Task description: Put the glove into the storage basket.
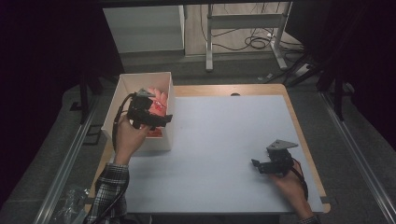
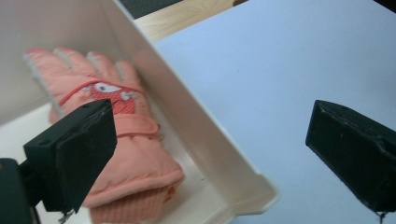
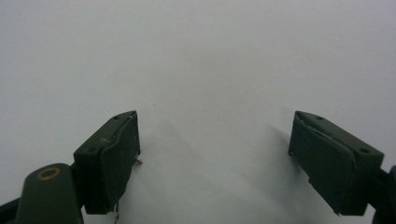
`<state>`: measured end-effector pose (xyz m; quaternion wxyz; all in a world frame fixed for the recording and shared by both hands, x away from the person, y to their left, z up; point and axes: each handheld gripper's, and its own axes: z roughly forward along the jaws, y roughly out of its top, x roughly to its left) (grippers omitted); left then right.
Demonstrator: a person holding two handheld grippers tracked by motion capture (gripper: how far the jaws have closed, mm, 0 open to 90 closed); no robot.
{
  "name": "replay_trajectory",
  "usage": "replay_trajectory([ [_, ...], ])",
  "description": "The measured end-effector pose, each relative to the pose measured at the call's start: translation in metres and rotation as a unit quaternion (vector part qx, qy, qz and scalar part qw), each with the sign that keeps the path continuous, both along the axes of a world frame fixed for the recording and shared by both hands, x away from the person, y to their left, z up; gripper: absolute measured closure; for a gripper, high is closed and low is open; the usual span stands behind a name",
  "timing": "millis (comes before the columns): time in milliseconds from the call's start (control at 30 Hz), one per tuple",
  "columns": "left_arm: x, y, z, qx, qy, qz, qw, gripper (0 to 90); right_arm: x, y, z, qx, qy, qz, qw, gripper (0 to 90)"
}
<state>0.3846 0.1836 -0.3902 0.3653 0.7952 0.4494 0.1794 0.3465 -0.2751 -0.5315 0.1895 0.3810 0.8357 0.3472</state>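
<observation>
In the high view, the left gripper (image 1: 164, 117) is held over the white box (image 1: 122, 93) at the table's (image 1: 224, 140) left edge. In the left gripper view, the pink glove (image 2: 135, 158) is seen lying inside the box, the jaws spread wide and empty. In the right gripper view, the right gripper (image 3: 215, 158) is held wide open over bare table.

Salmon-pink glove (image 2: 126, 154) with a little red-and-white cartoon patch, sitting in a cream-white box (image 2: 196, 135). Bench (image 1: 224, 140) is pale lavender-grey with wood edging, tongs (image 3: 215, 163) black, plaid sleeve (image 1: 108, 186).

A wooden table (image 1: 299, 122) carries a pale grey mat (image 1: 219, 140). Beyond it stand a white cabinet (image 1: 142, 28) and a metal frame (image 1: 245, 21), with black cables (image 1: 254, 42) on the floor; the room's sides are dark.
</observation>
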Motion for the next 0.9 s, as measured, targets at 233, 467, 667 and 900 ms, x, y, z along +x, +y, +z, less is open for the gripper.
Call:
replay_trajectory([
  [233, -0.003, -0.022, -0.003, 0.002, -0.001, -0.031, 0.9995, 2.3, 0.000, 0.000, 0.000, -0.001, 0.001, 0.000, 1.0000, 16.7],
  [467, -0.005, -0.048, -0.012, -0.004, 0.001, -0.066, 0.9978, 2.3, 0.000, 0.000, 0.000, -0.001, 0.001, 0.000, 1.0000, 16.7],
  [667, -0.009, -0.073, -0.019, -0.011, -0.004, -0.098, 0.9951, 2.3, 0.000, 0.000, 0.000, 0.000, 0.001, 0.000, 1.0000, 16.7],
  [900, -0.014, -0.099, -0.031, -0.016, 0.002, -0.132, 0.9911, 2.3, 0.000, 0.000, 0.000, 0.000, 0.001, -0.001, 1.0000, 16.7],
])
